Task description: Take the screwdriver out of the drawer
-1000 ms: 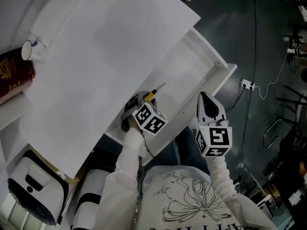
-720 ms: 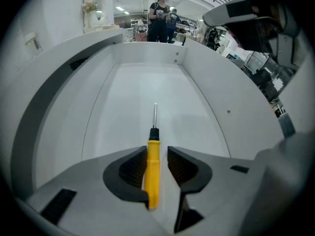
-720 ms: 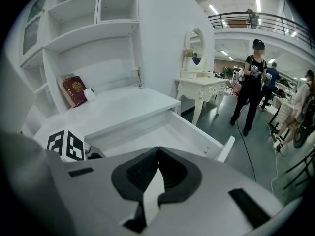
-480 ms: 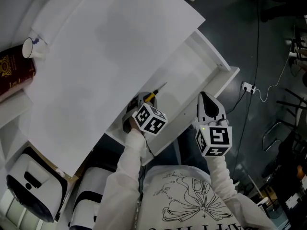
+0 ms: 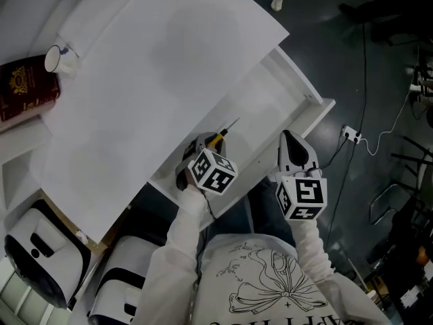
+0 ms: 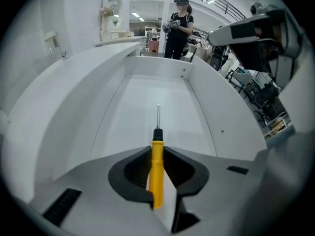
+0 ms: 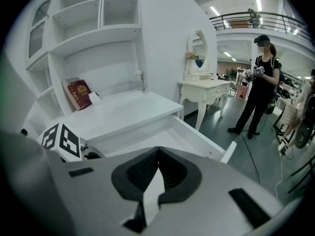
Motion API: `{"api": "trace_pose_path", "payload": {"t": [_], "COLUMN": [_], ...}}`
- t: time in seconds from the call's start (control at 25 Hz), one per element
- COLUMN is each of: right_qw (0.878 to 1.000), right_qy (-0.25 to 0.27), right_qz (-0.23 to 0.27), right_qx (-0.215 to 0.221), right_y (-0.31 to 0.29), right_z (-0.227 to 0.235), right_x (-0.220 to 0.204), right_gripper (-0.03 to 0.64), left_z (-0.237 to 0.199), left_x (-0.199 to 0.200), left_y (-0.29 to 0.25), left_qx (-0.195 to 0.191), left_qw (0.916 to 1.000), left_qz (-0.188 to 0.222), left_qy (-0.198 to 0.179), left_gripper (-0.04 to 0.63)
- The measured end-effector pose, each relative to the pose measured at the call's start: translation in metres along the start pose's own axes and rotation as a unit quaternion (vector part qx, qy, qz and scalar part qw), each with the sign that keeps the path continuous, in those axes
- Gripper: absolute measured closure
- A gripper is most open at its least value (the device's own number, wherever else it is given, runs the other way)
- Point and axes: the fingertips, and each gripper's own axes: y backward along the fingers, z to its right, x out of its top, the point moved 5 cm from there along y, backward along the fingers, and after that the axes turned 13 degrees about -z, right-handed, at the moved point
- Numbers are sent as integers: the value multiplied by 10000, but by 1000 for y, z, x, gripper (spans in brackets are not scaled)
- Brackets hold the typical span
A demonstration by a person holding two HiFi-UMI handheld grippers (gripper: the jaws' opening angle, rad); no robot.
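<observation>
Red with gold print, a book (image 5: pixel 27 90) sits at the far left, and a white cup (image 5: pixel 57 57) is just beside it. Next comes the big white worktop (image 5: pixel 149 80), which is bare in the middle. Under its edge a white drawer (image 5: pixel 274 97) is pulled out. The left gripper (image 6: pixel 156 149) points steeply down into the near end of the drawer. Its jaws are closing on the screwdriver (image 6: pixel 157 163), and the dark pads touch the yellow handle on both sides. The handle stands between the jaws, and the thin metal shaft sticks out past them, toward the back of the drawer. So the screwdriver is inside the open drawer, over its white floor, and I cannot tell if its tip touches the floor. To the right, the right gripper (image 7: pixel 158 156) hangs near the front edge of the drawer. Its jaws are together and nothing is between them. Each gripper has a cube with black and white squares on it. Further right the floor is dark, and a white cable (image 5: pixel 379 131) lies on it. Far behind the drawer a person (image 6: pixel 178 28) in black clothes stands.
</observation>
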Motion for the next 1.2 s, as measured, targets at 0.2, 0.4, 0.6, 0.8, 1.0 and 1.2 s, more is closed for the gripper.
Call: {"api": "trace_pose_path", "payload": {"t": [0.2, 0.4, 0.6, 0.8, 1.0, 1.2], "right_qw": [9996, 9978, 9942, 9881, 9807, 9706], "right_qy": [89, 224, 351, 530, 672, 826], "right_qz": [257, 610, 988, 1402, 1777, 2184], "right_qx": [70, 151, 239, 355, 467, 590], "right_y": [21, 48, 81, 112, 147, 174], "right_z": [2, 1, -3, -12, -20, -31], "right_x": [11, 29, 46, 65, 80, 99], "right_gripper": [614, 614, 614, 614, 614, 614], "left_z": [11, 14, 17, 16, 23, 29], "left_x": [11, 22, 25, 22, 18, 12], "left_y": [40, 93, 147, 198, 248, 294], "left_qx": [103, 343, 723, 1058, 1385, 1675], "left_qw": [9988, 9932, 9841, 9688, 9518, 9276], "left_qz": [423, 939, 1366, 1838, 2260, 2782], "left_qy": [245, 603, 876, 1285, 1545, 1846], "left_gripper": [525, 525, 525, 525, 525, 525]}}
